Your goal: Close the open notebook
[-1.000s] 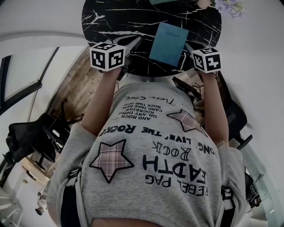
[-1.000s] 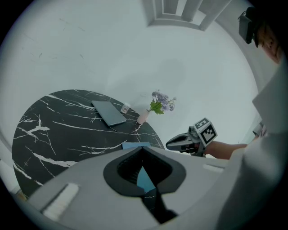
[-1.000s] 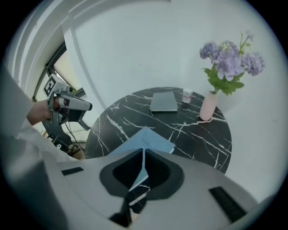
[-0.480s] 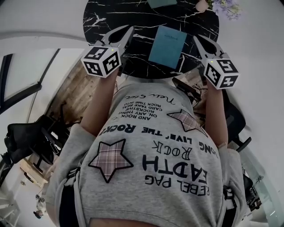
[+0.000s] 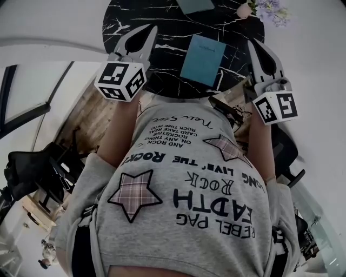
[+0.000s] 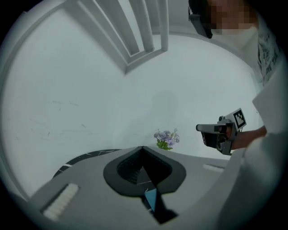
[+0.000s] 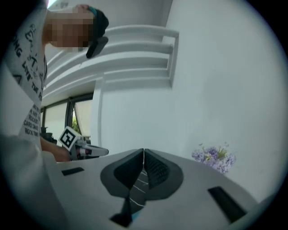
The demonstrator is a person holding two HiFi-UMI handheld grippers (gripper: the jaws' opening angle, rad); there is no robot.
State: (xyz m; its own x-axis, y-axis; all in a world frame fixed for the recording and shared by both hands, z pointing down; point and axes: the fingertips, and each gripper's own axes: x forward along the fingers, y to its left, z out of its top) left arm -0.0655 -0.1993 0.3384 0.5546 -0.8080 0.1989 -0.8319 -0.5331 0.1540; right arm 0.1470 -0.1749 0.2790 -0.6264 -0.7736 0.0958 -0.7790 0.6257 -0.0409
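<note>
The teal notebook (image 5: pixel 203 60) lies shut and flat on the round black marble table (image 5: pixel 130 16). My left gripper (image 5: pixel 152 28) hangs above the table to the notebook's left, jaws pressed together with nothing between them. To the notebook's right my right gripper (image 5: pixel 252 44) is raised too, shut and empty. In the left gripper view the shut jaws (image 6: pixel 143 148) point level at a white wall, and a sliver of the notebook (image 6: pixel 151 199) shows below them. The right gripper view shows its shut jaws (image 7: pixel 143 152) over the marble table (image 7: pixel 138 185).
A bunch of purple flowers (image 5: pixel 273 10) and a small pink thing (image 5: pixel 244 9) stand at the table's far right. Another teal object (image 5: pixel 195 4) lies at the far edge. The person's grey shirt (image 5: pixel 184 189) fills the near part of the head view.
Both grippers have risen off the table and tilted up toward level, the right one more. The notebook has lain shut and still throughout.
</note>
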